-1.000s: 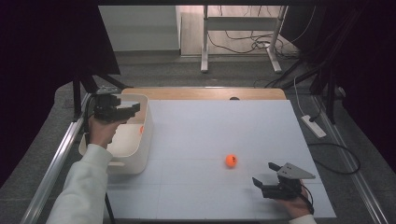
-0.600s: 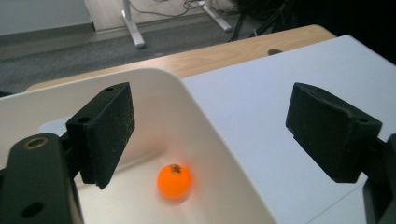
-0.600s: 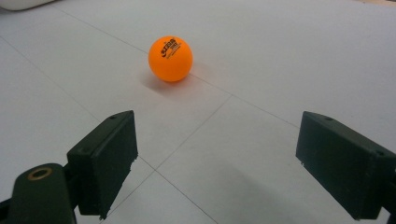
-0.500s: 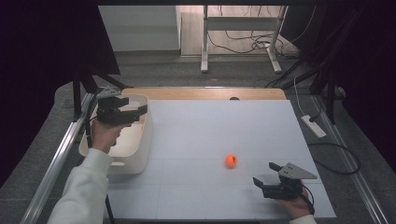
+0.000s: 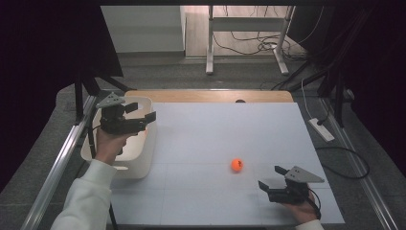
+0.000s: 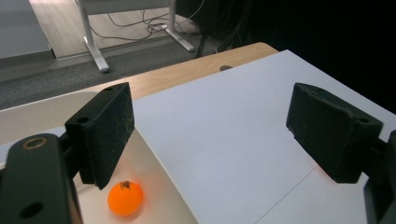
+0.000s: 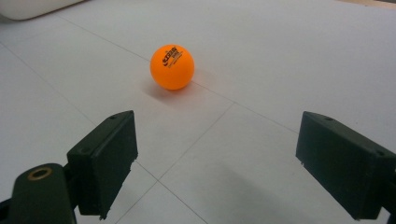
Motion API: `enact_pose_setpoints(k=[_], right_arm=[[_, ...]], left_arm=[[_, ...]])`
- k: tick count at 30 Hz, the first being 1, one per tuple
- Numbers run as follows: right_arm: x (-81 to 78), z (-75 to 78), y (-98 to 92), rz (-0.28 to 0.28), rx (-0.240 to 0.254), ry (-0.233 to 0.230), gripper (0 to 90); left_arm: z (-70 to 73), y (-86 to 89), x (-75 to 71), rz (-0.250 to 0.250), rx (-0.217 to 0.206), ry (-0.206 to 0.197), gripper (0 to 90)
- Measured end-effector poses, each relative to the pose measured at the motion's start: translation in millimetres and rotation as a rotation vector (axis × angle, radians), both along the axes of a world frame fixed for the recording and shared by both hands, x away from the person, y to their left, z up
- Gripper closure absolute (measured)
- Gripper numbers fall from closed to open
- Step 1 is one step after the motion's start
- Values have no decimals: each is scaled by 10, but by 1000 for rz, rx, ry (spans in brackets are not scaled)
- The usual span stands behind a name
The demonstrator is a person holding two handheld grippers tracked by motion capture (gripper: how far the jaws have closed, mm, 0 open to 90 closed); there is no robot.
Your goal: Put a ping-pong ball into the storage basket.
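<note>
White table [image 5: 206, 143] is spreading out ahead of both our grippers, and we are working across it from its near edge. Off to the left side we are holding the left gripper [image 5: 149, 117] over the white bin [image 5: 143, 165], its jaws spread wide and grasping nothing. Through the left gripper view we are looking past those jaws at a ball in the bin [image 6: 124, 197], lying below and a little to the left of the left jaw, on the bin's floor beside its wall.

Nearer the front right, we are resting the right gripper [image 5: 270, 178] low over the table, jaws likewise released and empty. The ball [image 5: 236, 165] we are reaching for is sitting on the bare table, ahead of this gripper and slightly to its left; in the right gripper view, that ball [image 7: 172, 66] is lying beyond the jaw tips, closer to the line of the left jaw than to the right one, and well apart from both.

We are judging that the right gripper is the nearer one by far. Being round, the ball is offering no long axis to line up with, so the coming reach is turning on going forward with a small shift left, bringing the ball between the jaws.
</note>
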State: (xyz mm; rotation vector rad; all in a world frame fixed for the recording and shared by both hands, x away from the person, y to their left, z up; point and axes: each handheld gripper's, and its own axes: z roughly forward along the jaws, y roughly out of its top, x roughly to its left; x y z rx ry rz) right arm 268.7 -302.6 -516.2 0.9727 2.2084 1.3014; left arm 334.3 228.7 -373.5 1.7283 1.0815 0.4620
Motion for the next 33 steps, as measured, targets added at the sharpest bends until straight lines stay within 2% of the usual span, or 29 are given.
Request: enact_pose_setpoints(k=[7, 10, 13, 21, 22, 24, 33], right_arm=[[10, -7, 31, 3, -14, -5, 122], [10, -10, 31, 3, -12, -4, 122], [7, -20, 17, 8, -12, -4, 122], [-2, -16, -18, -5, -10, -4, 122], [-2, -15, -19, -5, -10, -5, 122], [-3, -14, -22, -3, -10, -7, 122], [-4, -12, -16, 3, -9, -8, 122]], left_arm=[[19, -49, -100, -39, -19, -26, 162], [18, -108, -138, -58, -10, -37, 162], [19, -142, -157, -67, -20, -44, 162], [-21, -260, -117, -111, -31, -7, 162], [-29, -295, -116, -116, -12, -8, 162], [-35, -319, -119, -117, -4, -11, 162], [-90, -466, -119, -154, -4, -2, 164]])
